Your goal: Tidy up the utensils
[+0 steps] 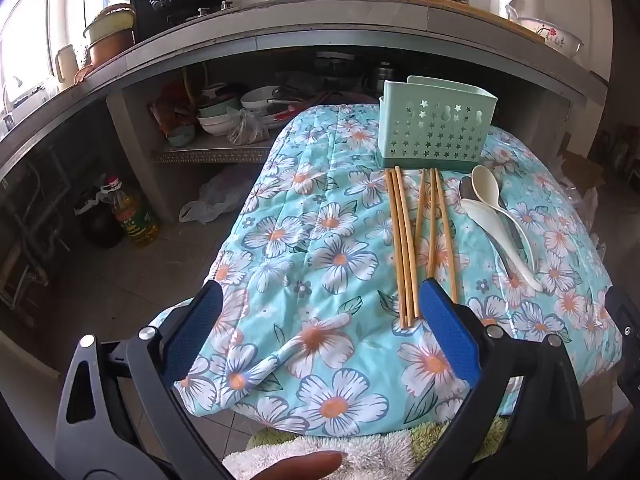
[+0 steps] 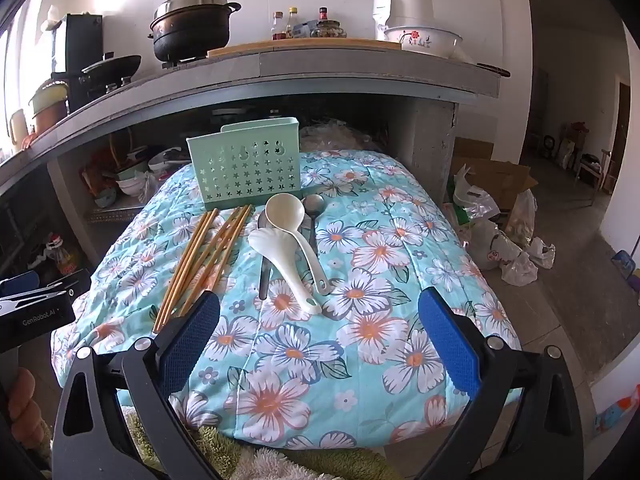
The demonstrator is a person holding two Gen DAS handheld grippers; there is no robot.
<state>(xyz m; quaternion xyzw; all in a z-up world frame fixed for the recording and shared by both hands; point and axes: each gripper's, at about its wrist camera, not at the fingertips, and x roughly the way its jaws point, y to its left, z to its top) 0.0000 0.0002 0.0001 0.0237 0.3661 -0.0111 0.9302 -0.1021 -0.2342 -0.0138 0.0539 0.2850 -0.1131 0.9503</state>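
A mint green utensil holder (image 1: 434, 124) (image 2: 246, 166) with star cut-outs stands at the far end of a floral quilt (image 1: 312, 264) (image 2: 360, 280). In front of it lie several wooden chopsticks (image 1: 404, 248) (image 2: 200, 258), and to their right two white spoons (image 1: 500, 224) (image 2: 288, 240) rest over metal spoons (image 1: 466, 190) (image 2: 314, 204). My left gripper (image 1: 320, 292) is open above the quilt's near left part, its right finger by the chopsticks' near ends. My right gripper (image 2: 320, 298) is open just short of the spoon handles. Neither holds anything.
A grey counter (image 1: 280, 20) (image 2: 320, 68) behind the quilt carries pots, bottles, a white appliance and a flowered bowl. Shelves under it hold bowls (image 1: 224, 116). An oil bottle (image 1: 132, 216) stands on the floor at left, plastic bags and cardboard (image 2: 500, 216) at right. A shaggy mat (image 1: 360, 452) lies near.
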